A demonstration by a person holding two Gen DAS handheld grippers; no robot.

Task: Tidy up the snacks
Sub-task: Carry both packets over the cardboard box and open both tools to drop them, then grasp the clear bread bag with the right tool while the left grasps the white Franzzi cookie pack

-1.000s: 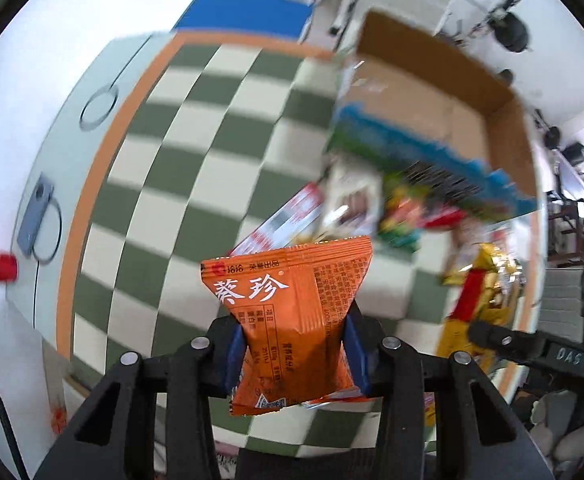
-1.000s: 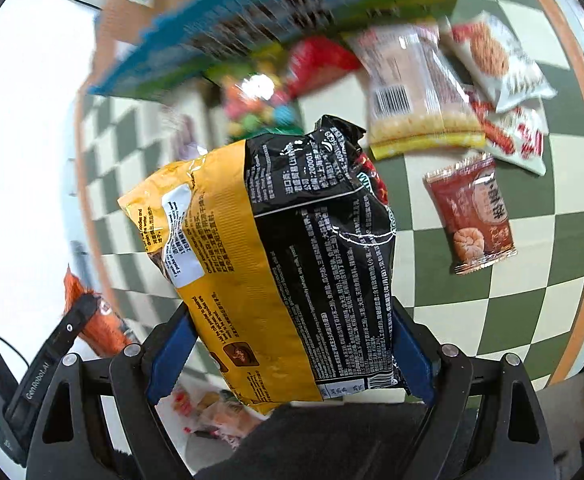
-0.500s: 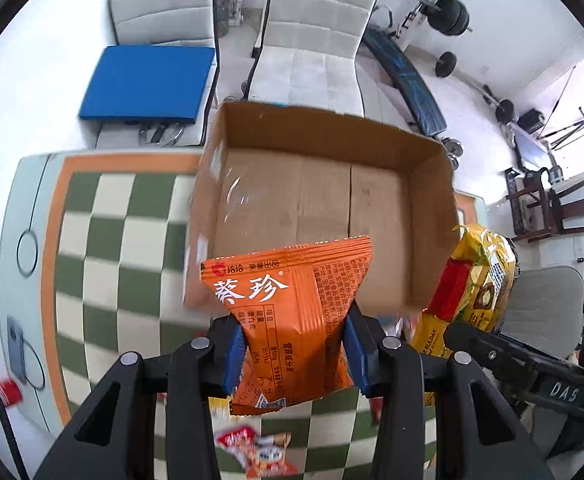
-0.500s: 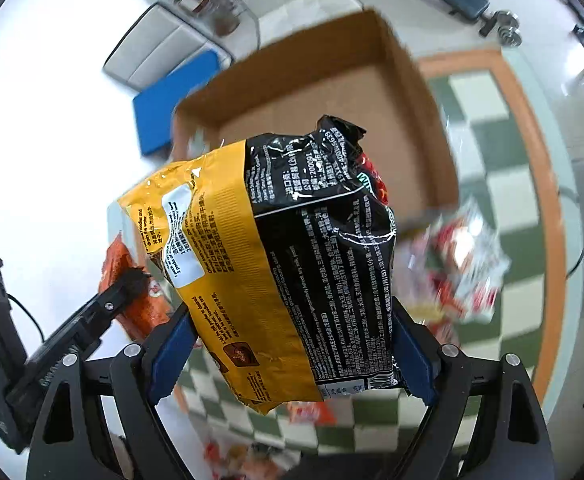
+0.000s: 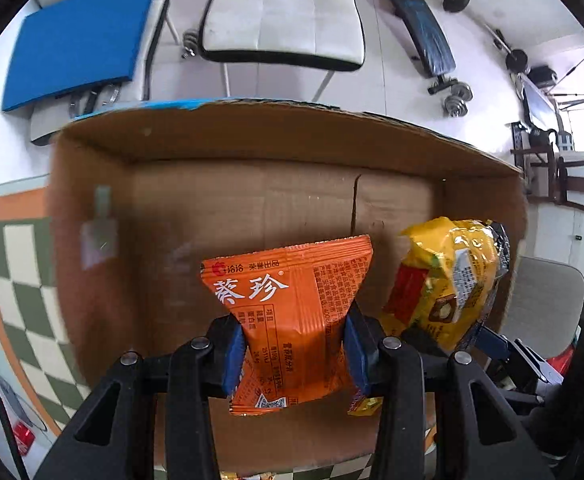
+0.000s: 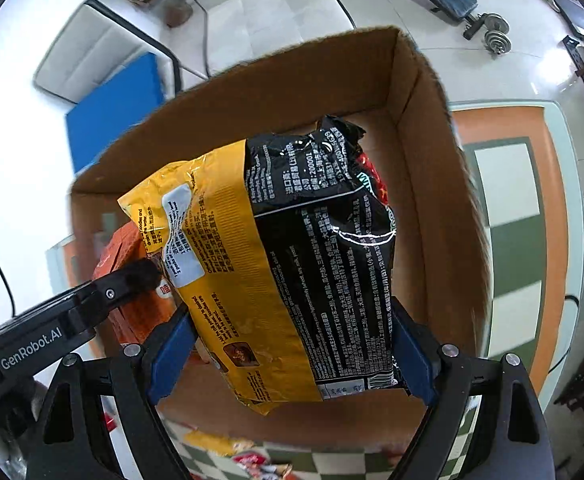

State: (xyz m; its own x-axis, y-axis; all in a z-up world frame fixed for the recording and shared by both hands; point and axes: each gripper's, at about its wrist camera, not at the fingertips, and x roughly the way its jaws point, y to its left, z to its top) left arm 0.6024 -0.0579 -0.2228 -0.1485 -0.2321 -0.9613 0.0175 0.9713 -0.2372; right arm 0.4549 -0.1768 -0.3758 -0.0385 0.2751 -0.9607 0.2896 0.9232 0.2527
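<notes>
My left gripper [image 5: 292,354] is shut on an orange snack packet [image 5: 292,304] with white Chinese lettering and holds it over the open cardboard box [image 5: 252,200]. My right gripper [image 6: 292,354] is shut on a big yellow and black noodle bag [image 6: 292,256], also over the box [image 6: 432,200]. The noodle bag shows at the right in the left wrist view [image 5: 448,280]. The orange packet [image 6: 132,280] and the left gripper finger [image 6: 128,280] show at the left in the right wrist view. The box floor that shows is bare.
The box stands on a green and white checkered table with an orange border [image 6: 532,240]. Loose snack packets [image 6: 252,460] lie in front of the box. White chairs [image 5: 284,8], a blue pad [image 5: 76,44] and dumbbells [image 5: 456,100] are beyond the table.
Both grippers have swung from above the table and loose snacks to over the open box, each still holding its packet. The box now fills both views.
</notes>
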